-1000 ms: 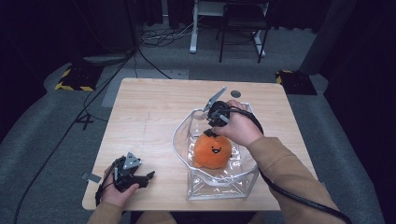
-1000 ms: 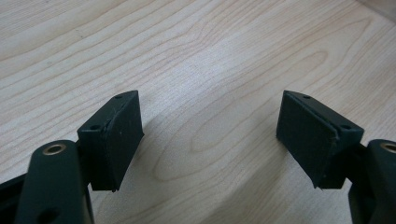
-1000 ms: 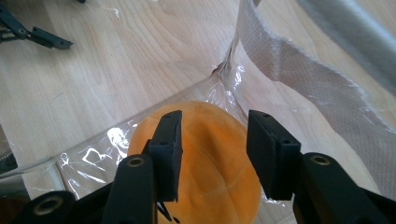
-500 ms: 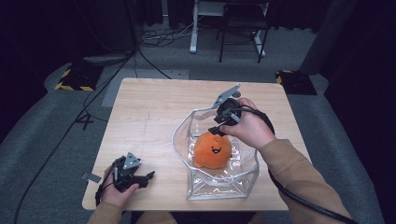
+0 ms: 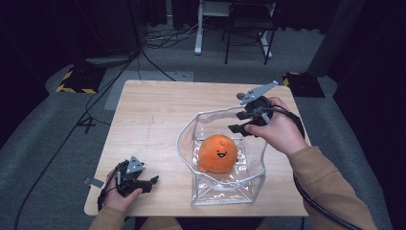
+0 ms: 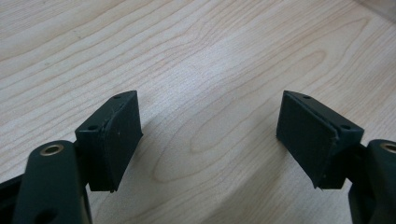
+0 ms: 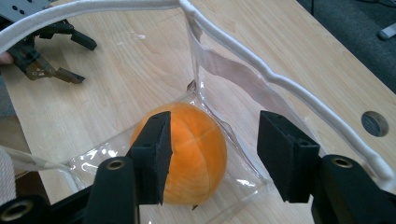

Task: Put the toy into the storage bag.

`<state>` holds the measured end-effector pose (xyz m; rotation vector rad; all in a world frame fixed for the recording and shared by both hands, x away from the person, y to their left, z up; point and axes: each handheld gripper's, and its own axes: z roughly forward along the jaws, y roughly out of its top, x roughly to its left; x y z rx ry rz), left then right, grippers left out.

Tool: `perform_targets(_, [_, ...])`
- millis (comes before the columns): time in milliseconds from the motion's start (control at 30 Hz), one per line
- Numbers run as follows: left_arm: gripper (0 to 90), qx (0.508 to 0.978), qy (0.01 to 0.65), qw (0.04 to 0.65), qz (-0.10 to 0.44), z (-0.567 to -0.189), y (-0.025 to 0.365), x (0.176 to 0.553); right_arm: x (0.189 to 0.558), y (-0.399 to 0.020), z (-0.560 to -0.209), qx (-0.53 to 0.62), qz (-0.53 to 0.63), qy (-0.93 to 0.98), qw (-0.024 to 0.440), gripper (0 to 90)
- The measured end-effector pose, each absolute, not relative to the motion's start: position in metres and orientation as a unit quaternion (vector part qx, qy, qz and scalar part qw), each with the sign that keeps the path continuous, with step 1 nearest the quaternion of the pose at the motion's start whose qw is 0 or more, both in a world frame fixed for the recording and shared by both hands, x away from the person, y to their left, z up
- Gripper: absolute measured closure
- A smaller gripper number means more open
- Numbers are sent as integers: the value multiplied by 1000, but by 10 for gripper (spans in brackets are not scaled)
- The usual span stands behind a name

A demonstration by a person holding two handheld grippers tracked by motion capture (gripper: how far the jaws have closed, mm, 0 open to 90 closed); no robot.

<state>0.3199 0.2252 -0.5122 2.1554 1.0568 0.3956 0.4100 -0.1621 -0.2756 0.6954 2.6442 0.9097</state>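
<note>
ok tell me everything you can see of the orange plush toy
The orange plush toy is round and soft-looking, like fleece, with a small black smiling face on the side toward the person. In the right gripper view its back shows faint seams running over the ball. It sits upright on the bottom of the clear plastic bag, whose white-edged mouth stands open around it. Nothing grips it: the right gripper is above the bag's far rim, jaws apart and empty.
</note>
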Motion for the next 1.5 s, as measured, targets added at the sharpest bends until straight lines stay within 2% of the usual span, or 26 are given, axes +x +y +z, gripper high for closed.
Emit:
perform_targets(867, [218,836,397,349,149,-512,226,324,386,-253,-263,318,320,877,165,432])
perform_targets(1500, [217,836,397,349,149,-512,226,324,398,-317,-306,385,320,847,179,275])
